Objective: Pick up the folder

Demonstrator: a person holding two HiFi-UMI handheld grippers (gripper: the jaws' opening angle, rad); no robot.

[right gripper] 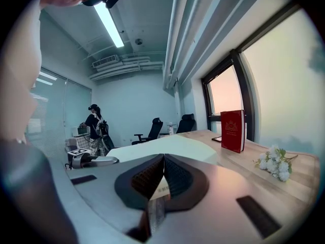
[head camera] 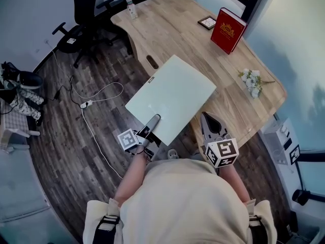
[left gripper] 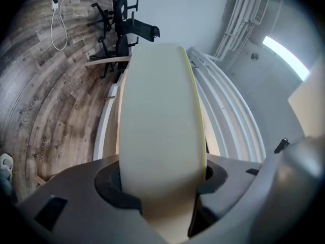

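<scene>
The folder (head camera: 170, 95) is a pale, flat rectangle that hangs over the near edge of the wooden desk (head camera: 167, 29), one corner out over the floor. My left gripper (head camera: 152, 121) is shut on its near left edge. In the left gripper view the folder (left gripper: 160, 111) fills the gap between the jaws and runs straight away from the camera. My right gripper (head camera: 205, 117) hovers at the desk's near edge just right of the folder, jaws together and holding nothing. In the right gripper view the right gripper (right gripper: 163, 159) shows its pads meeting, with the folder (right gripper: 167, 145) beyond.
A red book (head camera: 228, 30) stands on the desk's far right beside a small dark frame (head camera: 206, 22). White flowers (head camera: 251, 82) lie at the right edge, a bottle (head camera: 131, 7) at the far left. Office chairs (head camera: 84, 14) and a power strip (head camera: 86, 104) are on the floor. A person (right gripper: 95, 123) stands far back.
</scene>
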